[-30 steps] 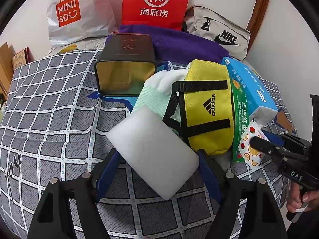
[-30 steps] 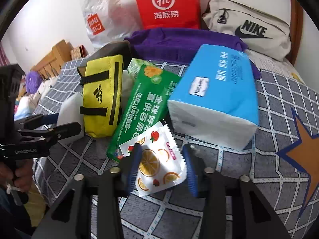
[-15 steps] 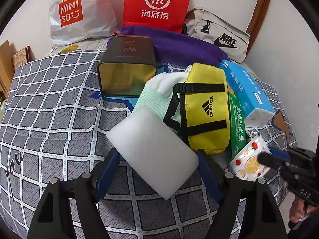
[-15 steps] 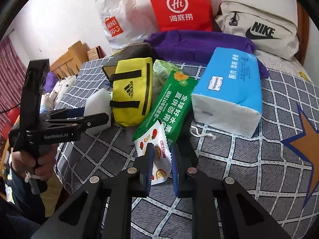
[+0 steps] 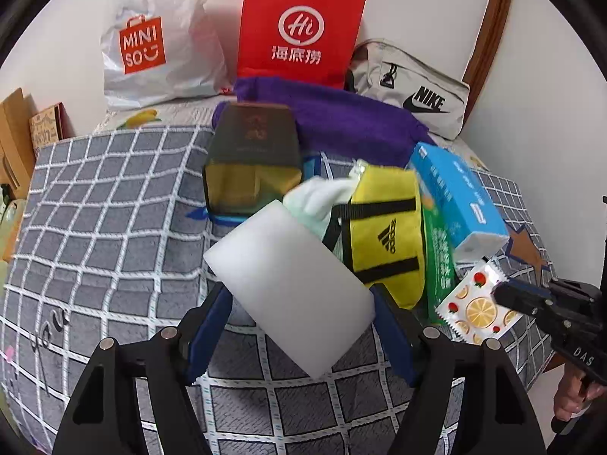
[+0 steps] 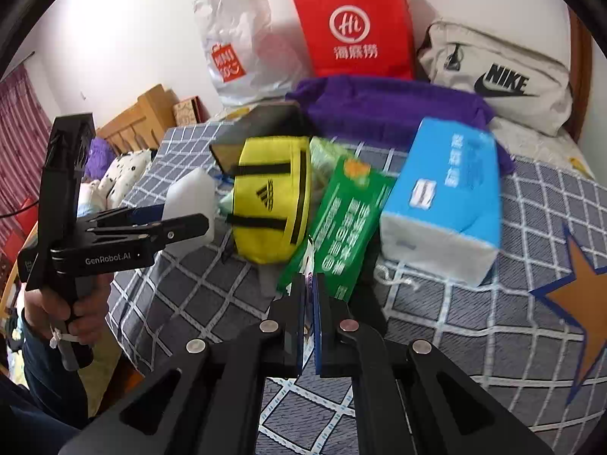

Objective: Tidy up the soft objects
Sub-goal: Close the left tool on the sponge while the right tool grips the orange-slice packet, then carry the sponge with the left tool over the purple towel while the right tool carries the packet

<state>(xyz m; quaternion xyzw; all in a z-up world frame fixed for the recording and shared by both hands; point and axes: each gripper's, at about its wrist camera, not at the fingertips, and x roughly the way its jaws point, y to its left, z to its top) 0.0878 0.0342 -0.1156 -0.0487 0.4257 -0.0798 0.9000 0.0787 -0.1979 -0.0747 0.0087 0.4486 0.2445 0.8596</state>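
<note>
White, smooth foam: a rectangular sponge block (image 5: 292, 295) sits pinched between the blue pads of the left tongs (image 5: 299, 326), lifted over the grey checked bed cover (image 5: 106, 235). The right tongs (image 6: 310, 303) are pressed together on a crinkly fruit-printed sachet (image 5: 474, 303) with zigzag edges, beside the glossy green packet (image 6: 349, 227). The yellow fabric pouch (image 5: 387, 235) lies between them, near the blue tissue pack (image 6: 447, 197).

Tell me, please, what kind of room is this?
Most likely a bedroom. The things lie on a bed with a grey checked blanket, a wooden headboard stands at the wall, and another wooden bed with bedding is beside it.
</note>
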